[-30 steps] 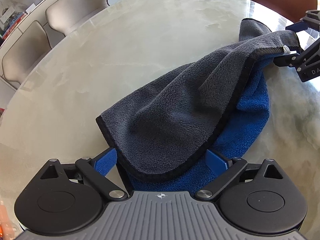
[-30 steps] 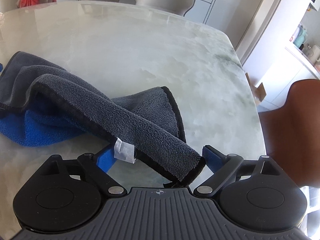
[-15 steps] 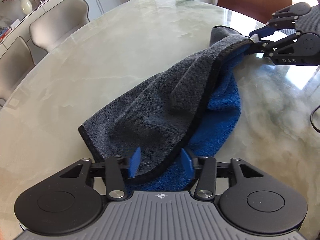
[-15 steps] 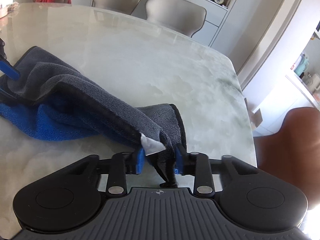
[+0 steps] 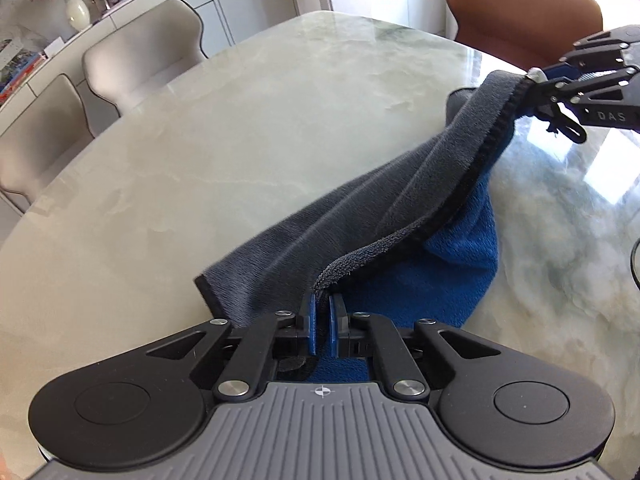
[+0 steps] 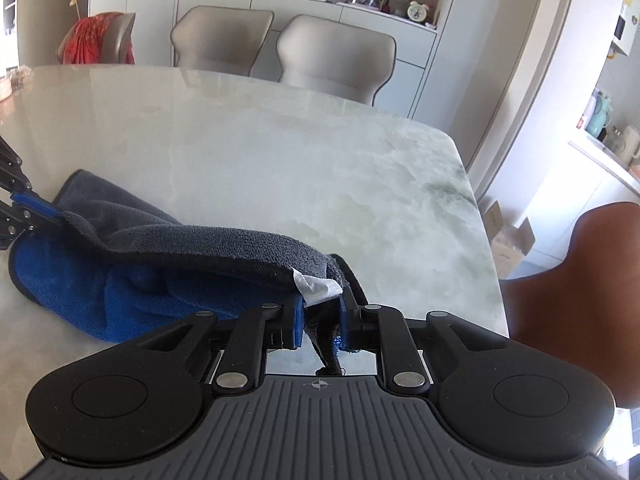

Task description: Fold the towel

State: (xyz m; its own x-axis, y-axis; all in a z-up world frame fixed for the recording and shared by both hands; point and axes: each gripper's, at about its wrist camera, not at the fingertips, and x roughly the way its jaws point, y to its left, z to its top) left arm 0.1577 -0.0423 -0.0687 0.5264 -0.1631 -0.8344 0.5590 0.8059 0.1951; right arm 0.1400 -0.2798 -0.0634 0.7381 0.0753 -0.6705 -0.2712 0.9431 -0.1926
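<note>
A towel (image 5: pixel 400 208), grey on one side and blue on the other with a black hem, is stretched between my two grippers above the marble table (image 5: pixel 224 152). My left gripper (image 5: pixel 322 312) is shut on one corner of its hem. My right gripper (image 6: pixel 319 312) is shut on the corner with the white label (image 6: pixel 318 286). The towel (image 6: pixel 192 248) sags between them, its blue side hanging down to the table. The right gripper also shows in the left wrist view (image 5: pixel 536 80), and the left gripper in the right wrist view (image 6: pixel 44 210).
Beige chairs (image 6: pixel 332 56) stand at the far side of the table. A brown chair (image 5: pixel 524 8) stands at one end. A sideboard (image 6: pixel 304 12) with a vase, a clock and frames lines the wall.
Both grippers have closed on the towel's hem corners and lifted. The towel has risen off the table into a taut band between them.
</note>
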